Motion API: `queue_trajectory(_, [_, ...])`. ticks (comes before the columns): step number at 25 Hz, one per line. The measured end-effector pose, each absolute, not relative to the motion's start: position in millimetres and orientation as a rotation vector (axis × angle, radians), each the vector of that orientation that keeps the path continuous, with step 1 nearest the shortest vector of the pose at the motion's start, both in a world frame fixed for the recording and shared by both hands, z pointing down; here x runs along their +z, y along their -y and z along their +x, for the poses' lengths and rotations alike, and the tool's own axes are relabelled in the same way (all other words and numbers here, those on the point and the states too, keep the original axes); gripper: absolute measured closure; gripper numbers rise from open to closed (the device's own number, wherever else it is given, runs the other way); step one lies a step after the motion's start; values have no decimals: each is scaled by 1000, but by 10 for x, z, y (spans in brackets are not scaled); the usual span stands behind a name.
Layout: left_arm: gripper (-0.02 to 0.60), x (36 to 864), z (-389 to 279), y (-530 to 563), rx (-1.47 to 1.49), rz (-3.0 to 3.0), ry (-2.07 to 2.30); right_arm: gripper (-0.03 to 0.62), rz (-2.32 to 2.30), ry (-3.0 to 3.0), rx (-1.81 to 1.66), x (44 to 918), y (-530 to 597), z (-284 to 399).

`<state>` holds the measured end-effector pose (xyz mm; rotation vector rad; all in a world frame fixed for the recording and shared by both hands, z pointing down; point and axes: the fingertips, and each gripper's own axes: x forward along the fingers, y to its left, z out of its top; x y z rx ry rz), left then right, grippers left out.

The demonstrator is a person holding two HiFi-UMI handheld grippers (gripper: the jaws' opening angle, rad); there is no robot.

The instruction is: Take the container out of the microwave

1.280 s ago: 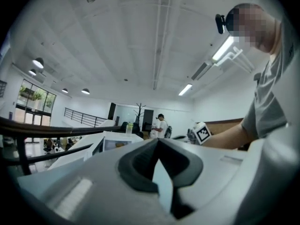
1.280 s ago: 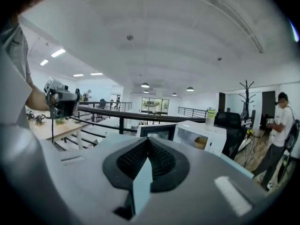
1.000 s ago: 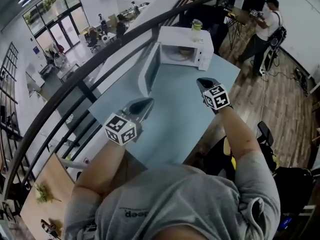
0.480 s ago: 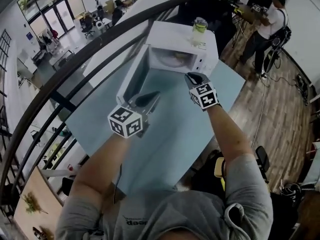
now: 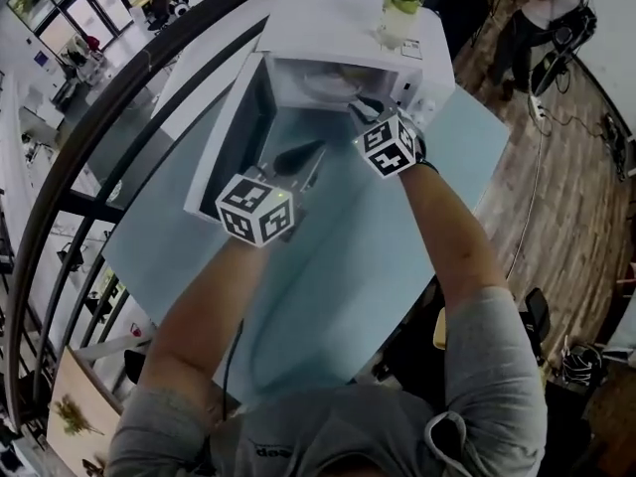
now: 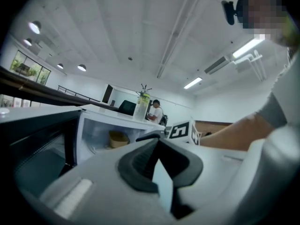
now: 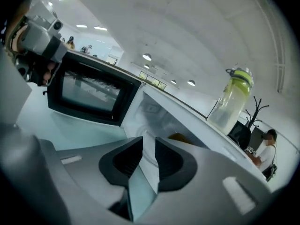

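Observation:
The white microwave (image 5: 328, 23) stands at the table's far end with its door (image 5: 231, 132) swung open to the left. Inside sits a tan container (image 5: 333, 85), also seen as the container (image 6: 118, 138) and container (image 7: 180, 137) in the gripper views. My right gripper (image 5: 363, 109) is at the mouth of the oven, just short of the container. Its jaws have just been opening and stand slightly apart with nothing between them; the right gripper (image 7: 149, 150) points into the cavity. My left gripper (image 5: 301, 157) hovers over the table beside the open door, shut and empty.
A clear bottle with a green lid (image 5: 399, 8) stands on top of the microwave. The pale blue table (image 5: 328, 266) ends close on both sides. A dark railing (image 5: 119, 97) runs along the left. A person (image 5: 556, 3) stands at the far right.
Both grippers have moved forward and down toward the microwave. The right one has reached the oven opening and its jaws have parted. The left one now sits beside the open door.

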<state>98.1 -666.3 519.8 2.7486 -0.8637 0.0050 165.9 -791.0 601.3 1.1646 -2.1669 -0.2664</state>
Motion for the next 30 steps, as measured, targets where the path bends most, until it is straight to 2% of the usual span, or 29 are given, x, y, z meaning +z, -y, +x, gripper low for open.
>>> queue_trajectory(12, [555,5853,1005,7379,5,2733,844,517,1124,1923,-409,6559,8929,1691])
queue_trajectory(18, [555,6077,985,7444,-11,2730,819,478,1069,1845,-427,6786,9221,1632])
queue_trajectory(30, [555,6254,975,7466,37,2800,843,468,1113,1717,-447,6954,9710,1758])
